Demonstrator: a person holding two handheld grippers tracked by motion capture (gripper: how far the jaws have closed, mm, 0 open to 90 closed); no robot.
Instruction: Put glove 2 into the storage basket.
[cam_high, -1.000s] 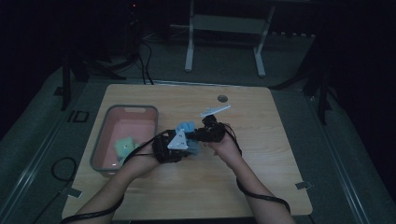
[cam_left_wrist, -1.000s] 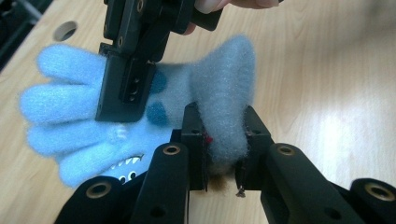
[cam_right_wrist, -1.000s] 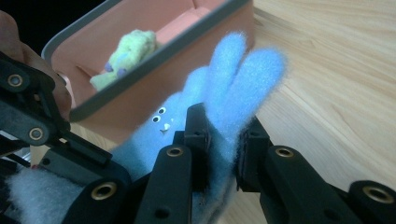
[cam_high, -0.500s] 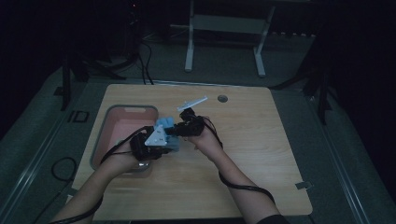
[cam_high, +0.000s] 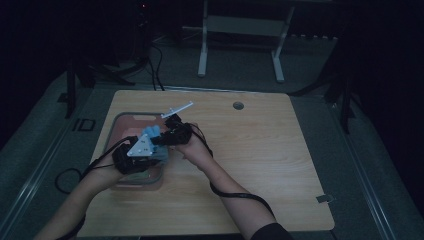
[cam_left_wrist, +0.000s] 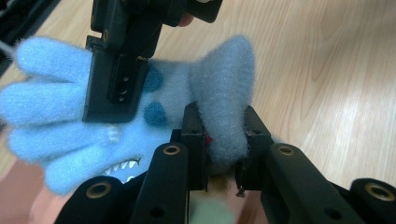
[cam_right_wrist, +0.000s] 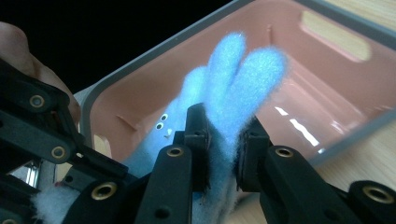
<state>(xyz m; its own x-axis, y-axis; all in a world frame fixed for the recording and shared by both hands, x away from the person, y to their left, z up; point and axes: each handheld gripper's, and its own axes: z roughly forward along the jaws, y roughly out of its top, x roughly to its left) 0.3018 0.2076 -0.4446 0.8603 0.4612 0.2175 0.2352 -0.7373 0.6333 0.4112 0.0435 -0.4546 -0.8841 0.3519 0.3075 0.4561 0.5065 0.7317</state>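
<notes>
- Left gripper (cam_left_wrist: 223, 154): its black fingers (cam_left_wrist: 194, 140) are clamped tight on a fuzzy pale-blue glove (cam_left_wrist: 70, 135), pinching one thick fleecy lobe of it between them.
- The pile is soft and matted; the lobe bulges rounded above the fingers, and darker blue spots and a row of small white teeth mark the fabric just beside them.
- Right gripper (cam_right_wrist: 223, 149): its fingers (cam_right_wrist: 198, 135) are likewise closed on the glove (cam_right_wrist: 233, 88), with two rounded fleece tips standing up past them and tiny eye marks just to one side.
- In the left gripper view, the right gripper's blocky black fingers (cam_left_wrist: 116, 84) press onto the glove's palm, the four stubby glove fingers spreading out beyond.
- Directly behind the right gripper's fingers sits a pink bin (cam_right_wrist: 327, 60), smooth glossy plastic with a grey rim and a slot handle.
- From the high view, both grippers meet over the bin (cam_high: 122, 125), the glove (cam_high: 151, 132) stretched between them.
- Beyond lies the pale wood-grain counter (cam_high: 280, 165).
</notes>
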